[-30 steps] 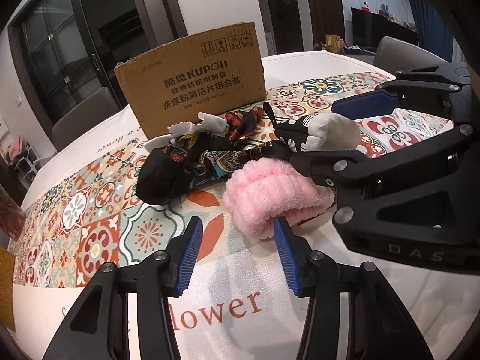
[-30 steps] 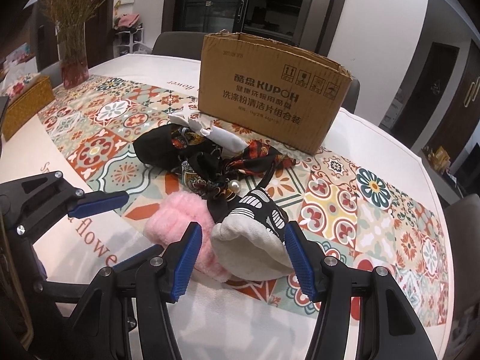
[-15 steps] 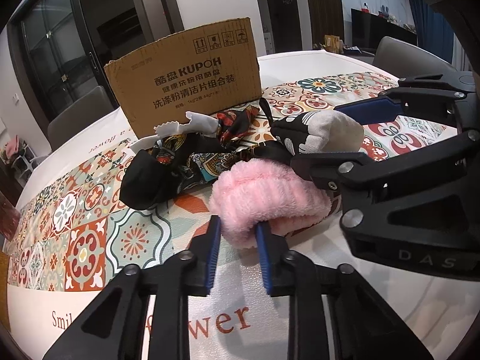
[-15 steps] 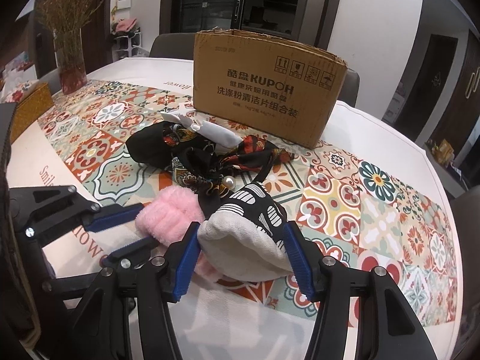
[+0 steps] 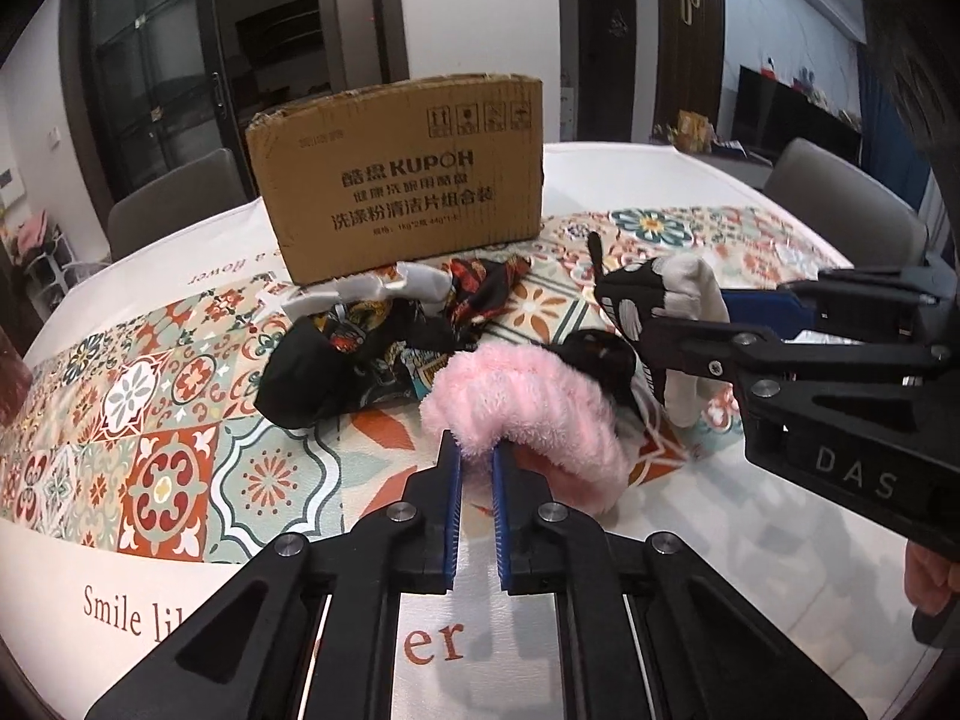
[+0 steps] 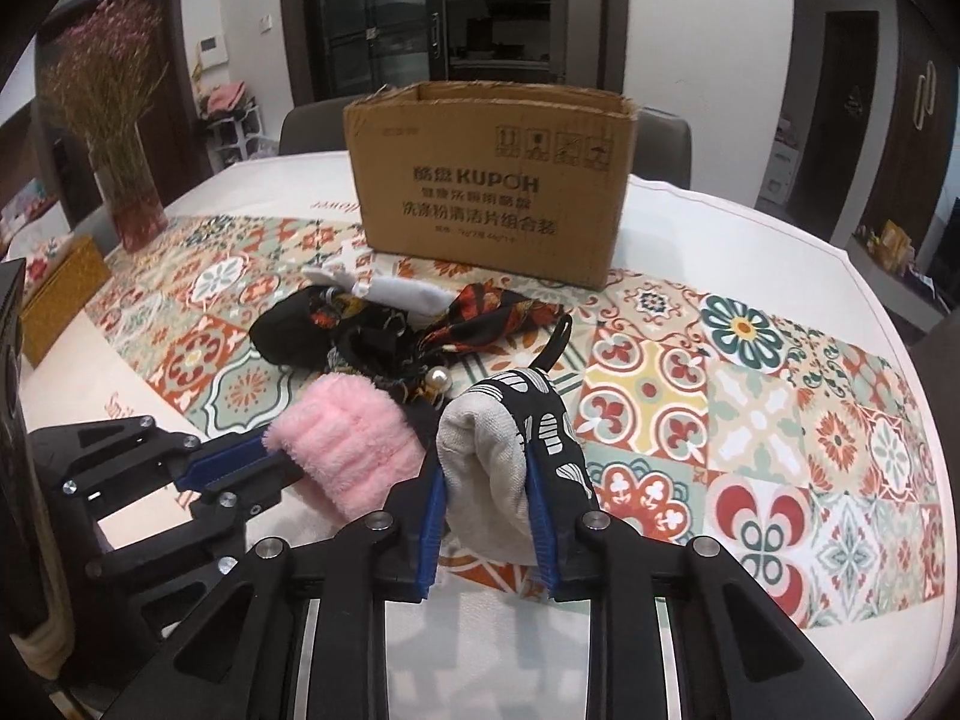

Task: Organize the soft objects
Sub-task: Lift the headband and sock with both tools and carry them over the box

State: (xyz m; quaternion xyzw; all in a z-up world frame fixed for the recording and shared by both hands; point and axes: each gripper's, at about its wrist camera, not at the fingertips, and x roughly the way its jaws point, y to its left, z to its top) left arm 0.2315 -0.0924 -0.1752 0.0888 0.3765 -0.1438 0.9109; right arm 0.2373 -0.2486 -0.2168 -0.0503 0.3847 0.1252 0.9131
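My left gripper [image 5: 475,459] is shut on the edge of a fluffy pink cloth [image 5: 528,408], lifted a little off the table; the cloth also shows in the right wrist view [image 6: 351,441]. My right gripper [image 6: 486,480] is shut on a black-and-white patterned mitt with a beige lining [image 6: 507,444], seen from the side in the left wrist view [image 5: 666,306]. A heap of dark patterned scarves [image 6: 384,330] with a white cloth [image 6: 390,291] lies behind them. An open cardboard box [image 6: 492,180] stands beyond the heap.
The table has a tiled runner [image 6: 750,372] and a white cloth with lettering [image 5: 270,630]. A vase of dried flowers [image 6: 129,180] and a woven yellow box [image 6: 60,294] stand at the left. Chairs [image 5: 840,198] ring the table.
Both grippers went from open to shut: the left closed on the pink cloth, the right on the mitt. Both items are now raised slightly and the views have risen.
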